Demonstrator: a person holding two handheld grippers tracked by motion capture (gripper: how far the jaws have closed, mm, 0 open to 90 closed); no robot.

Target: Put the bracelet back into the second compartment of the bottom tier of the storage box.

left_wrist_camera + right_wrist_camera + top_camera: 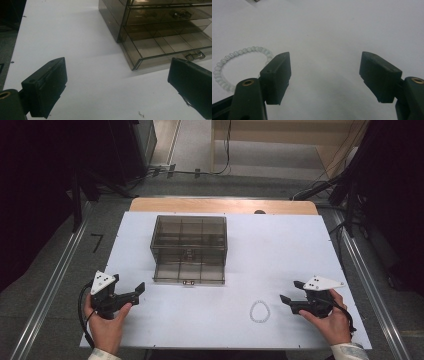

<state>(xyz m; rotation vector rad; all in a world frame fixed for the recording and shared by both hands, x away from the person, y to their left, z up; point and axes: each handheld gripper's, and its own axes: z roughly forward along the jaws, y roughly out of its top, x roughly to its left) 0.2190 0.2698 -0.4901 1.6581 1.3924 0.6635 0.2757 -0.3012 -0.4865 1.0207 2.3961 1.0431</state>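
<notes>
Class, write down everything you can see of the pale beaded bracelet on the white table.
The pale beaded bracelet is a closed ring of small, round, milky, translucent beads, glassy in look. It lies flat on the white table, near the front edge, in front and to the right of the smoky clear plastic drawer box. The right gripper, jaws open, is beside it; nothing touches it.

We are looking down on a white table (300, 245) that is carrying a smoky clear drawer box (189, 249) toward its far left, while a pale bead bracelet (259, 311) is lying well apart near its front edge.
</notes>
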